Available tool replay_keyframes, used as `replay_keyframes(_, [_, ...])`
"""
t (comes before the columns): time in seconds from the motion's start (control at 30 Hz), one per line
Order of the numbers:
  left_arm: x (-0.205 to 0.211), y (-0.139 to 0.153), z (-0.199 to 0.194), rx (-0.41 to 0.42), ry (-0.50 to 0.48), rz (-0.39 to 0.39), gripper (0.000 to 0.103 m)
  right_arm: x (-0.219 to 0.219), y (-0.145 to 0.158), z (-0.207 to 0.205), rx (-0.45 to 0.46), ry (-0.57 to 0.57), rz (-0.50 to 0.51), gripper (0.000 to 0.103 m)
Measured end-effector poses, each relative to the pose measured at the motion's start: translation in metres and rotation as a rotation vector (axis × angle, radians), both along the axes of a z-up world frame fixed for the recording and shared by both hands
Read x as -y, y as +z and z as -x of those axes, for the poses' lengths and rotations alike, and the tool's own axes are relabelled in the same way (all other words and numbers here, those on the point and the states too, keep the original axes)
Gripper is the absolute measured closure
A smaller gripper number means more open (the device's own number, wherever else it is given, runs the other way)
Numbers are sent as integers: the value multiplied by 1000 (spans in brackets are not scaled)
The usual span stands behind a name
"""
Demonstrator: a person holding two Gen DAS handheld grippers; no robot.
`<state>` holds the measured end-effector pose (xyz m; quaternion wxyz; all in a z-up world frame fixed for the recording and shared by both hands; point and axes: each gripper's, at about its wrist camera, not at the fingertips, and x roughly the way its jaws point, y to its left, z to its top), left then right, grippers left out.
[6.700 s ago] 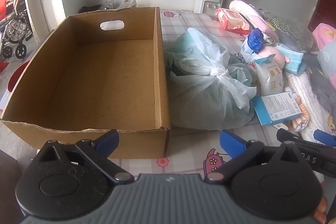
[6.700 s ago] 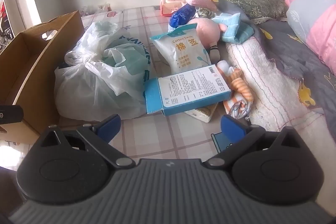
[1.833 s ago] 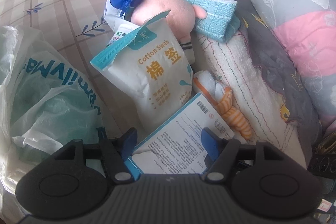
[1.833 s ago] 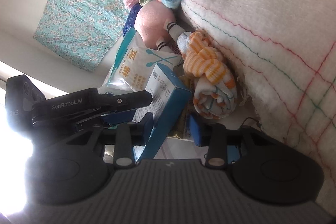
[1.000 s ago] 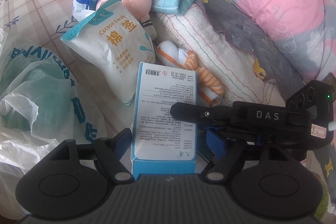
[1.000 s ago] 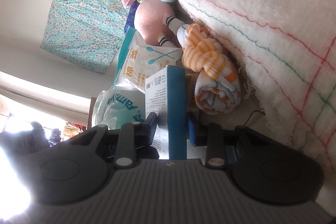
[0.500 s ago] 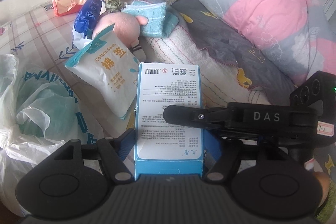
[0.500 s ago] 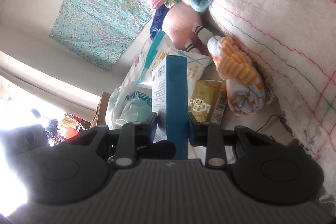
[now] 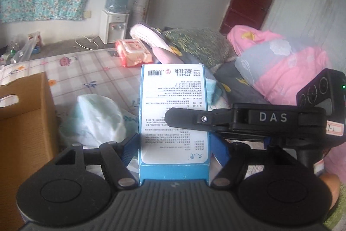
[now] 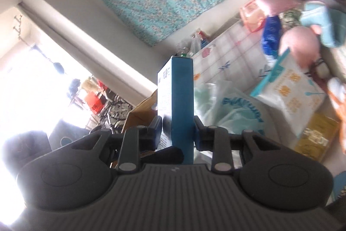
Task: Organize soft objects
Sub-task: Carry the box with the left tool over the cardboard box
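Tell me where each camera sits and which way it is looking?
Left wrist view: sits on the left claw, looking along its fingers over the blue box toward the bed and the cardboard box; the right claw crosses in from the right, with a bit of a hand.
Right wrist view: sits on the right claw, rolled sideways, looking along the blue box's thin edge toward the bright window and the cotton swab bag.
Both views share the blue box, pinched by both claws, and the white plastic bag.
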<state>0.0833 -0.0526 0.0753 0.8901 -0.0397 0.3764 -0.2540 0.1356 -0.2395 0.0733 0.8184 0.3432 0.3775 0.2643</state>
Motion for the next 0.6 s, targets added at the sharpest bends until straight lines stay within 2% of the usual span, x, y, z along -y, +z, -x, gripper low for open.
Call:
replay_keyframes(0.2, [-79,32,-22,-27,137,28,31,-101,46,-57,-41,227,-54,73])
replay_keyframes(0.3, [-119,38,-39,-55,204,29,31,-148,52,-88,-91,299,-66,73])
replay_keyframes(0.47, [-179,20,-85,-166,311,51,31,-212,33,-127,-220,362,-37,73])
replay_keyframes(0.6, [-210,-13,-124,-277,348,65,31,-243,-1,-155,-288,369,20,73])
